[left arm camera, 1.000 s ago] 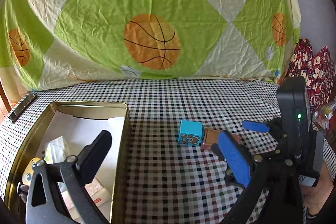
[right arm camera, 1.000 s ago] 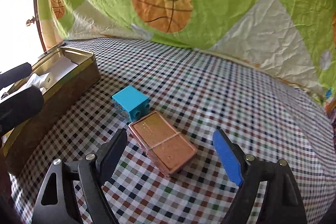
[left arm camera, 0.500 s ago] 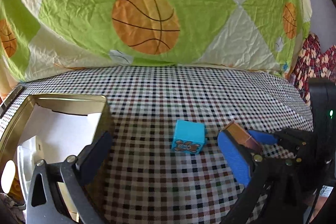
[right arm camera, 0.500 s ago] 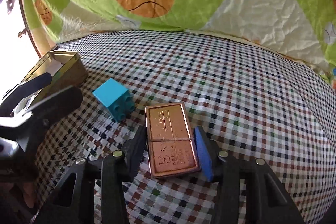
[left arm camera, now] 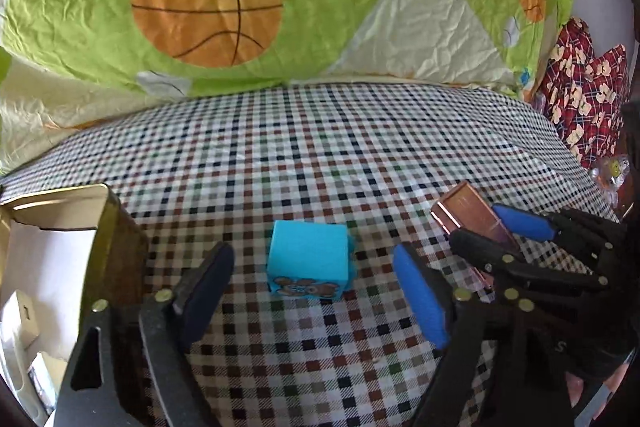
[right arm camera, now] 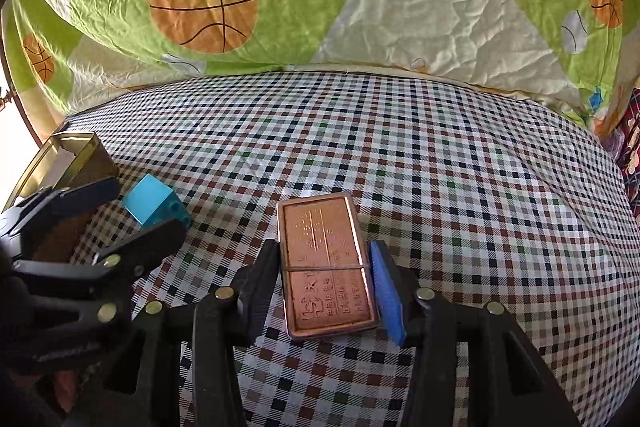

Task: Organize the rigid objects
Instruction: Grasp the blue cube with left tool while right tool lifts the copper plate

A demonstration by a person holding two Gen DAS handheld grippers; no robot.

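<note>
Copper case [right arm camera: 326, 263] clamped between right fingers [right arm camera: 386, 287]

Right tongs [right arm camera: 326, 287] now squeezed onto copper box [right arm camera: 326, 263]; left tongs [left arm camera: 312, 291] moved up around blue block [left arm camera: 308, 263].

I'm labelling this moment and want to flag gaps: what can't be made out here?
- Open gold metal tin: left wrist view, contents cut off by the frame edge and the left gripper.
- Copper-coloured rectangular case: embossed lettering too small to read.
- Blue toy cube: right wrist view, partly behind the left gripper's finger.
- Right gripper: whether the case is lifted off the checked cloth.
</note>
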